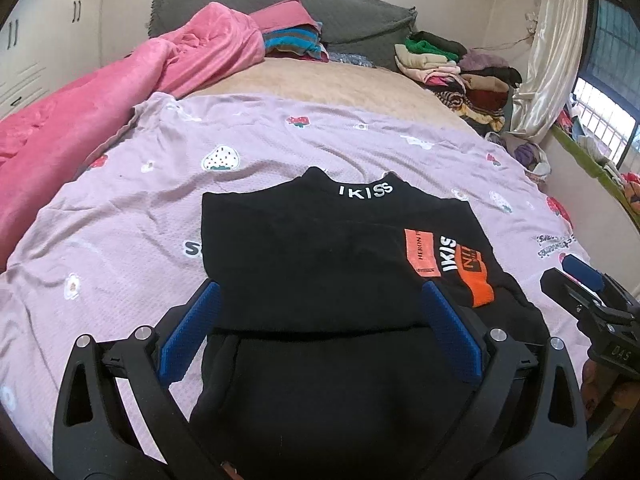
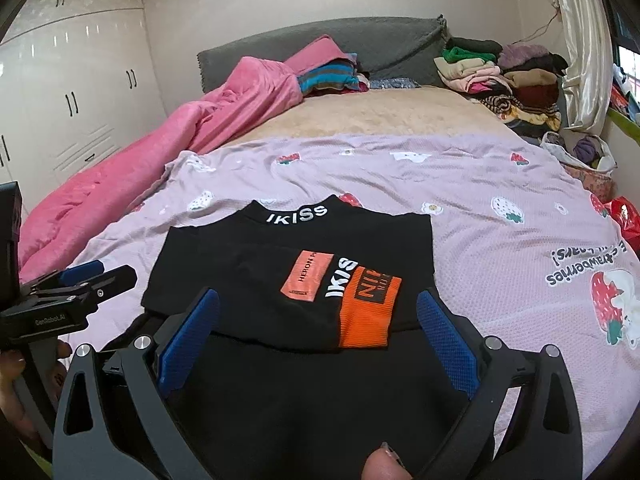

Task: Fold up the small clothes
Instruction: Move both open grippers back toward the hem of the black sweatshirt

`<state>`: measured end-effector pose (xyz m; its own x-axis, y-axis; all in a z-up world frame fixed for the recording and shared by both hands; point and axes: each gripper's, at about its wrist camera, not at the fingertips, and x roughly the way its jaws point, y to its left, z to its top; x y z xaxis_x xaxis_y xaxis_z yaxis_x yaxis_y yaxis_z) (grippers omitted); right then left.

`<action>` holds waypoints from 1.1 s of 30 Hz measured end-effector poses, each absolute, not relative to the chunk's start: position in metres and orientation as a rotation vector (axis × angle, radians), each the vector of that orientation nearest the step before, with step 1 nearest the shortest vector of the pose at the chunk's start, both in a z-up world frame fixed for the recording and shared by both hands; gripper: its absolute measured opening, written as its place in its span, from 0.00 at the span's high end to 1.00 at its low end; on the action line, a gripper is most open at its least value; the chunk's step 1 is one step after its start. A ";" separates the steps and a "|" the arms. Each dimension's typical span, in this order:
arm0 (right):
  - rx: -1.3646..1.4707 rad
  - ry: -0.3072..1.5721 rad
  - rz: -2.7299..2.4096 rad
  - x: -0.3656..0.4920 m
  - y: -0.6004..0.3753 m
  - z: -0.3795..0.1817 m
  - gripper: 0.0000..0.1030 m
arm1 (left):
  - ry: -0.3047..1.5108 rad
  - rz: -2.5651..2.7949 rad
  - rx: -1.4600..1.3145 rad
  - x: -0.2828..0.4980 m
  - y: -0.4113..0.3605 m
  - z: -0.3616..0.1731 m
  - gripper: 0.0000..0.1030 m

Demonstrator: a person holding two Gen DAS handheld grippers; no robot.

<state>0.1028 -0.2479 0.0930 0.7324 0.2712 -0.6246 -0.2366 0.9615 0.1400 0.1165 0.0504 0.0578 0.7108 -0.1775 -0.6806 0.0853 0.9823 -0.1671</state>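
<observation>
A small black top (image 1: 320, 248) lies flat on the lilac strawberry sheet (image 1: 280, 140), its "IKISS" collar (image 1: 366, 191) pointing away from me. A sleeve with an orange cuff (image 1: 478, 280) is folded across its front. My left gripper (image 1: 320, 286) hovers open over the top's lower half, blue pads apart and holding nothing. In the right wrist view the same top (image 2: 248, 280) and orange cuff (image 2: 368, 312) lie just ahead of my right gripper (image 2: 318, 295), which is also open and empty. Each gripper shows at the edge of the other's view: the right gripper (image 1: 560, 276) and the left gripper (image 2: 116, 274).
A pink blanket (image 1: 100, 112) is bunched along the bed's left side. Stacks of folded clothes (image 1: 460, 72) sit at the far right by the grey headboard (image 1: 280, 4). A white wardrobe (image 2: 80, 80) stands left, a curtain (image 1: 552, 60) right, and a red bag (image 2: 624, 216) at the bed's right edge.
</observation>
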 end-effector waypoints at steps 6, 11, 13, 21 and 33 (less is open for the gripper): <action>0.050 0.682 0.298 0.093 -0.249 0.100 0.04 | 0.772 -0.133 -0.121 0.104 0.049 0.060 0.09; 0.046 0.670 0.317 0.084 -0.250 0.105 0.04 | 0.770 -0.124 -0.103 0.095 0.044 0.063 0.09; 0.042 0.666 0.324 0.080 -0.251 0.107 0.04 | 0.771 -0.126 -0.102 0.091 0.043 0.064 0.09; 0.033 0.664 0.346 0.066 -0.254 0.110 0.04 | 0.793 -0.133 -0.092 0.072 0.036 0.059 0.09; 0.011 0.664 0.345 0.045 -0.270 0.109 0.04 | 0.819 -0.117 -0.043 0.045 0.026 0.049 0.09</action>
<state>0.0448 -0.2696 0.1089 0.7329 0.3169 -0.6020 -0.3097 0.9433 0.1194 0.0454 0.0259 0.0489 0.6772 -0.1208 -0.7258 0.0877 0.9927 -0.0834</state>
